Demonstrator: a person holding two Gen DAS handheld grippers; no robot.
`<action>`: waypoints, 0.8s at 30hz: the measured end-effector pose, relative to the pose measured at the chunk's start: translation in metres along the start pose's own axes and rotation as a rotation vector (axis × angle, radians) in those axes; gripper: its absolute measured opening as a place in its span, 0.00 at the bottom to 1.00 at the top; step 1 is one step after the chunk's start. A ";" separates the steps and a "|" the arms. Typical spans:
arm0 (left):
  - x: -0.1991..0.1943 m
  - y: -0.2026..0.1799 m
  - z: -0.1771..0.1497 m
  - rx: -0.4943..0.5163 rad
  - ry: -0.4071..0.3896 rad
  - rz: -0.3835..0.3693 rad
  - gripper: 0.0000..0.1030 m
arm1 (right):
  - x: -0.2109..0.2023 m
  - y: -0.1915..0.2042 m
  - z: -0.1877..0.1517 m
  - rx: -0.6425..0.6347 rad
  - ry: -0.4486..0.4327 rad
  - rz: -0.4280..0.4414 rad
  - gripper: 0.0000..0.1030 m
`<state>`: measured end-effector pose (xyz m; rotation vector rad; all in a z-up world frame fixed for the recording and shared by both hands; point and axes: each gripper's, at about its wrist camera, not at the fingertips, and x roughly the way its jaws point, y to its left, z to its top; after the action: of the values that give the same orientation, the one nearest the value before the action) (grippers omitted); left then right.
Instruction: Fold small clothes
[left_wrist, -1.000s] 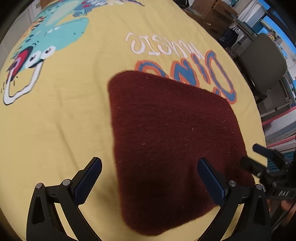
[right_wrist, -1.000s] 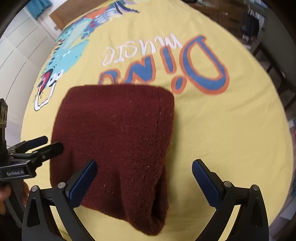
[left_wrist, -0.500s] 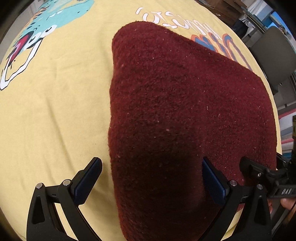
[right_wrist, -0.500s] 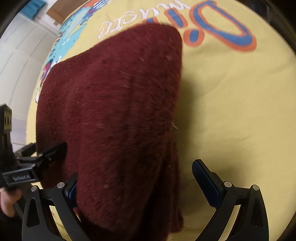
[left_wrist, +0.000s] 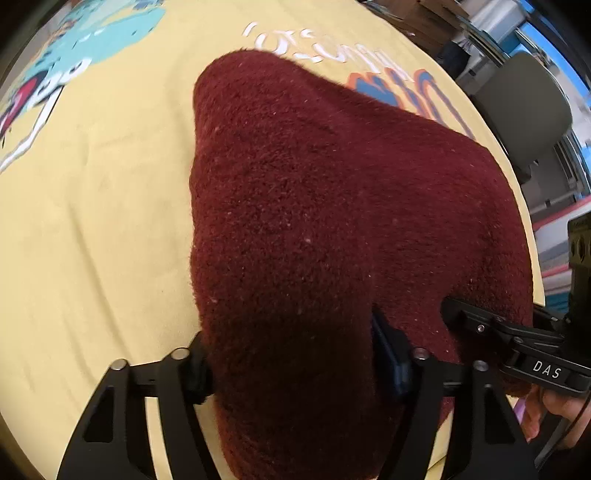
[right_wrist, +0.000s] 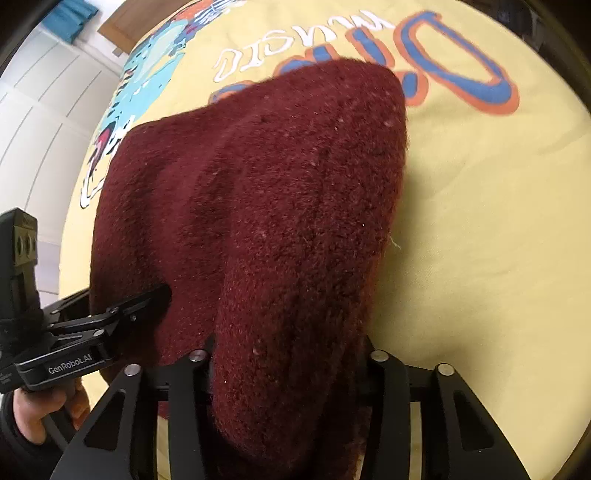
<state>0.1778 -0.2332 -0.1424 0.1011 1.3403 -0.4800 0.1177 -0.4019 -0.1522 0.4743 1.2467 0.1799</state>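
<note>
A dark red fuzzy knitted garment (left_wrist: 332, 206) lies folded on a yellow printed sheet (left_wrist: 92, 206); it also fills the right wrist view (right_wrist: 258, 206). My left gripper (left_wrist: 291, 362) is shut on the garment's near left edge, cloth bunched between the fingers. My right gripper (right_wrist: 288, 369) is shut on the near right edge, and its near edge is raised off the sheet. Each gripper shows in the other's view, the right one (left_wrist: 491, 328) and the left one (right_wrist: 122, 310) both pinching cloth. The fingertips are mostly buried in the knit.
The yellow sheet (right_wrist: 480, 221) carries a blue-orange "Dino music" print (right_wrist: 461, 66) and a teal dinosaur (left_wrist: 92, 48) beyond the garment. A grey chair (left_wrist: 524, 110) and shelves stand past the bed's right edge. White cupboard doors (right_wrist: 40, 122) are at the left.
Both grippers moved forward onto the garment's near edge and closed on it. They were open a second ago. The near edge now rises, bunched in the fingers.
</note>
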 end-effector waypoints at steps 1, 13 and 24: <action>-0.003 0.000 0.000 -0.001 -0.002 -0.010 0.53 | -0.005 0.004 -0.001 -0.004 -0.011 -0.003 0.38; -0.109 0.039 0.004 0.050 -0.166 -0.075 0.42 | -0.066 0.092 0.003 -0.160 -0.149 0.052 0.37; -0.109 0.130 -0.053 -0.060 -0.138 -0.025 0.42 | 0.025 0.159 -0.014 -0.188 -0.031 0.024 0.39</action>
<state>0.1638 -0.0683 -0.0774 0.0015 1.2210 -0.4590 0.1318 -0.2475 -0.1079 0.3282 1.1816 0.3068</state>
